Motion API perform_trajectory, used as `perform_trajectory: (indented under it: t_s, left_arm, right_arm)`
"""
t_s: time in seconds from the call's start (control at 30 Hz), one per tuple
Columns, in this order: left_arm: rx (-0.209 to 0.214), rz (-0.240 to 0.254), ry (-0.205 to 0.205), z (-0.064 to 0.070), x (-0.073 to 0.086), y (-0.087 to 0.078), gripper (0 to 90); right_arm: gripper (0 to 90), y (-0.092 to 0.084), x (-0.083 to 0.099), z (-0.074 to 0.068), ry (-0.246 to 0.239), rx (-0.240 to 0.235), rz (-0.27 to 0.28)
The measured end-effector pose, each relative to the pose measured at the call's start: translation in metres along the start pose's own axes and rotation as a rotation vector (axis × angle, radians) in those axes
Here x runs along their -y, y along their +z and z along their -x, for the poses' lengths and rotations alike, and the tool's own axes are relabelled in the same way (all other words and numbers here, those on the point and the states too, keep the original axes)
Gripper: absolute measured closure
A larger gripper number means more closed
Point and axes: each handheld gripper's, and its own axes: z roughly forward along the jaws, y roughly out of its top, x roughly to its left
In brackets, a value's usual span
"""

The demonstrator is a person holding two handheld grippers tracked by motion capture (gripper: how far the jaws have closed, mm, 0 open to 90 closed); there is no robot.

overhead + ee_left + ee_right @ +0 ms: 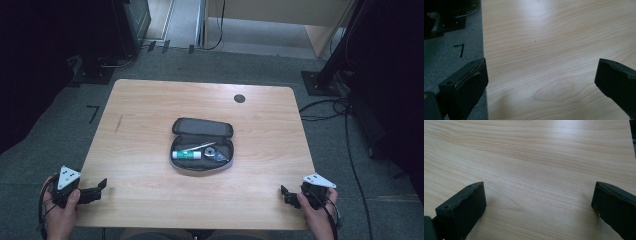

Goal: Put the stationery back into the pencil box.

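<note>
Left gripper [102,186]: you hold it at the near left corner of the table [150,100], jaws wide apart, nothing between them; in the left gripper view you see bare wood between the jaws.
Right gripper [284,192]: you hold it at the near right edge, jaws also wide apart and empty, over bare wood.
Pencil case [202,144]: it lies unzipped in the middle of the table, ahead of both grippers and between them, well apart from each.
Inside the case: a white tube with green end [186,155], a thin pen [196,147] and a small round tape dispenser [214,154], close together.
</note>
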Motion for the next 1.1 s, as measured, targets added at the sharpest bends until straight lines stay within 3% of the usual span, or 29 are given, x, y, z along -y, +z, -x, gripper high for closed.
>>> perform_trajectory:
  t_s: [0.23, 0.6, 1.1]
  left_arm:
    - [-0.004, -0.035, -0.009, -0.007, 0.007, 0.003, 0.0]
    - [-0.009, -0.094, 0.034, -0.002, 0.003, 0.011, 0.0]
    - [0.049, -0.116, 0.028, -0.004, 0.002, 0.014, 0.0]
  right_arm:
    - [0.0, 0.000, 0.000, 0.000, 0.002, 0.002, 0.000]
    - [0.0, 0.000, 0.000, 0.000, 0.003, 0.004, 0.000]
    - [0.0, 0.001, 0.000, 0.000, 0.005, 0.007, 0.001]
